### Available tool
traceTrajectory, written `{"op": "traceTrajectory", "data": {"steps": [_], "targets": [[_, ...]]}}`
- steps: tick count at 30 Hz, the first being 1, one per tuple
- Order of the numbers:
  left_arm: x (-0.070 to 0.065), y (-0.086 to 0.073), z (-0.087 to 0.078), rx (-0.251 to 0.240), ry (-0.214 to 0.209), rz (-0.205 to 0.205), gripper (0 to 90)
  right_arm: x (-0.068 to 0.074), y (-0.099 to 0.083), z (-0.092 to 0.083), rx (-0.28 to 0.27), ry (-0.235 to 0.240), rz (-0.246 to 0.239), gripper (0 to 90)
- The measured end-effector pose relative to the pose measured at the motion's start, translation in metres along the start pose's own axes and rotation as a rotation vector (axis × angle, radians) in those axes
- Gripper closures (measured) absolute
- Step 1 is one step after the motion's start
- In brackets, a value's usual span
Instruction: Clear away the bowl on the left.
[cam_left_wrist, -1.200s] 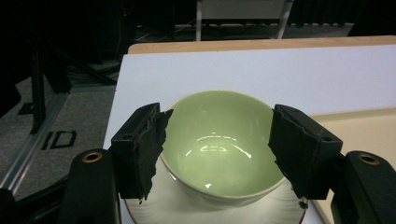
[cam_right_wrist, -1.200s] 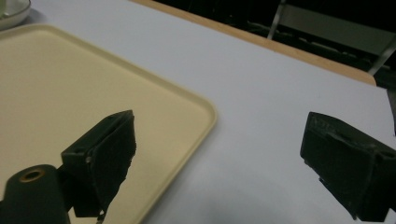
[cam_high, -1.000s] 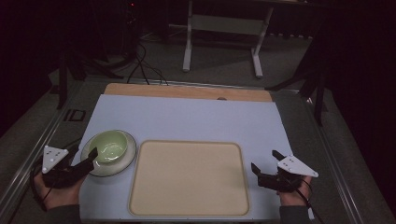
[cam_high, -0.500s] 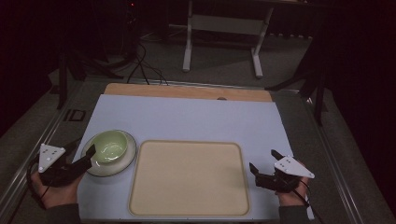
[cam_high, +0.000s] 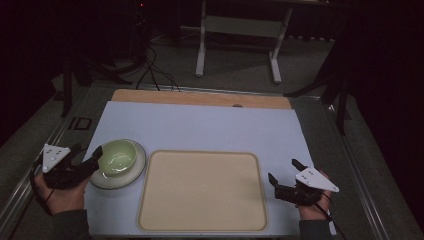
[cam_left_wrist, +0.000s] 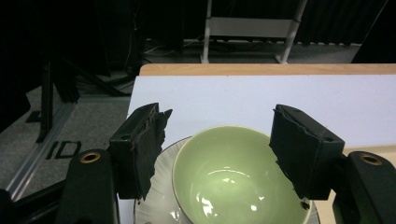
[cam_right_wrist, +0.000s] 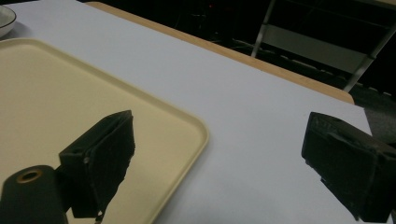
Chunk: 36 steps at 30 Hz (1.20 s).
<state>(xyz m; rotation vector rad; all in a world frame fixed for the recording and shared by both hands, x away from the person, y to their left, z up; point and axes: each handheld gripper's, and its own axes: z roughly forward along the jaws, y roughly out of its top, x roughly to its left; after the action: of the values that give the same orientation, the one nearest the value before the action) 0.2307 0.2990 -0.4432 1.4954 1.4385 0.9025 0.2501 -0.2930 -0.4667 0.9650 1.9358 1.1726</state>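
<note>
A pale green bowl (cam_high: 118, 156) sits on a white saucer (cam_high: 131, 177) at the left of the white mat. My left gripper (cam_high: 98, 159) is open at the bowl's left side. In the left gripper view the bowl (cam_left_wrist: 233, 177) lies low between the two spread jaws of that gripper (cam_left_wrist: 219, 116), and the saucer (cam_left_wrist: 159, 205) shows under it. I cannot tell whether the jaws touch the rim. A cream tray (cam_high: 202, 190) lies bare in the middle. My right gripper (cam_high: 283, 170) is open just right of the tray, and the tray's corner (cam_right_wrist: 56, 93) lies beneath the jaws of that gripper (cam_right_wrist: 217, 126).
The white mat (cam_high: 210, 125) covers a wooden tabletop whose far edge (cam_high: 200, 98) shows as a strip. Metal rails (cam_high: 45, 150) run along both sides. A white stand (cam_high: 237, 30) and cables are on the floor beyond.
My left gripper has edged forward, so its jaw tips are now beside the bowl. The right gripper has barely shifted.
</note>
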Motion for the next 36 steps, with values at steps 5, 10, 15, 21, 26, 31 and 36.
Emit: {"op": "traceTrajectory", "data": {"steps": [5,10,15,21,26,31,36], "targets": [[0.002,-0.003,0.007,0.01,0.01,0.002,33.9,0.0,0.0,-0.001,-0.006,0.002,-0.005,9.2],[0.011,-0.011,0.018,0.045,0.04,-0.025,33.8,-0.002,0.0,-0.001,-0.01,-0.008,-0.004,9.2],[0.013,-0.013,0.023,0.06,0.068,-0.02,38.6,-0.003,0.0,-0.003,-0.02,-0.012,-0.004,9.2],[0.013,-0.014,0.032,0.094,0.069,-0.012,40.5,-0.006,0.0,-0.004,-0.028,-0.018,0.001,9.2],[0.016,-0.015,0.039,0.131,0.066,-0.027,39.7,-0.005,0.0,-0.003,-0.027,-0.019,-0.004,9.2],[0.017,-0.016,0.046,0.156,0.059,-0.027,40.4,-0.006,0.0,-0.003,-0.027,-0.022,-0.005,9.2],[0.017,-0.017,0.053,0.182,0.054,-0.03,42.1,-0.007,0.0,-0.003,-0.028,-0.022,-0.004,9.2]]}}
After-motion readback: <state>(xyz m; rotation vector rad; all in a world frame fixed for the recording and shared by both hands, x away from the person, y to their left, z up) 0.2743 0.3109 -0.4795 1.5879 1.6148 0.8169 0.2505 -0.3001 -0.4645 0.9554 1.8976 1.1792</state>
